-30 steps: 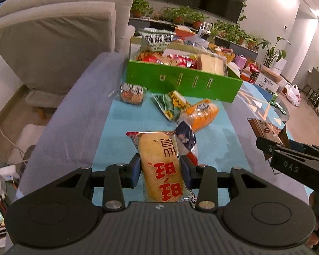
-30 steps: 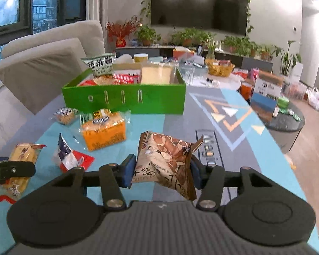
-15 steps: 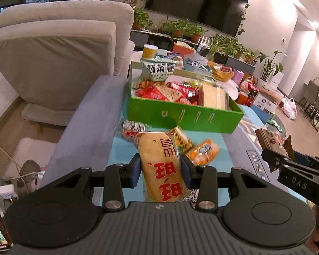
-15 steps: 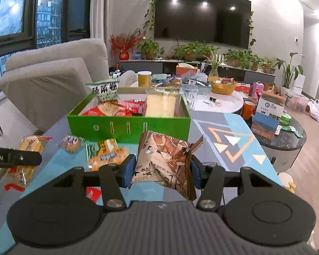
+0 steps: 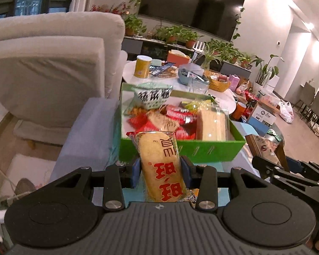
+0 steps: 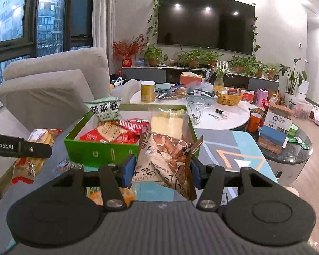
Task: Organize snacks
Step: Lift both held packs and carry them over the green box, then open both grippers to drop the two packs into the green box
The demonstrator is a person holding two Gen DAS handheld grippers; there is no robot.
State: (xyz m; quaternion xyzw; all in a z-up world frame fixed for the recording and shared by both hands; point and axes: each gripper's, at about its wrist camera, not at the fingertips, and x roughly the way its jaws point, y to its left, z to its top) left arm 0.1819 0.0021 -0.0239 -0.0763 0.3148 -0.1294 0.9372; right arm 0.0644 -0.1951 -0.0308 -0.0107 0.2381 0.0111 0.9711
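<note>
You are carrying 2 snacks at once, 1 per hand, and both are lifted clear of the table so they can go over the wall of the green box (image 5: 181,150) rather than be pushed against it. Your left gripper (image 5: 160,171) pinches the yellow rice cracker pack (image 5: 159,161) across its narrow middle, blue pads on both long edges, so the pack stands up in the lower centre of the left wrist frame with its top reaching the box's front wall. Your right gripper (image 6: 162,170) is clamped on the brown crispy snack bag (image 6: 165,159), gripped low, so its crumpled top leans toward the box in the centre of the right wrist frame. The box fills the middle of both frames and already holds red packets (image 6: 108,136), a white and green bag (image 6: 105,110) propped at the back left corner, and a pale block in clear wrap (image 6: 167,123) on the right side; the free room looks to be at the back and in the front left. Packets at the lower left of the right wrist frame, among them an orange one (image 6: 108,195) under the gripper, remain on the blue mat (image 6: 229,148), so I judge the sorting partly done. With the jaws side by side, release 1 pack first so the hands do not collide.
</note>
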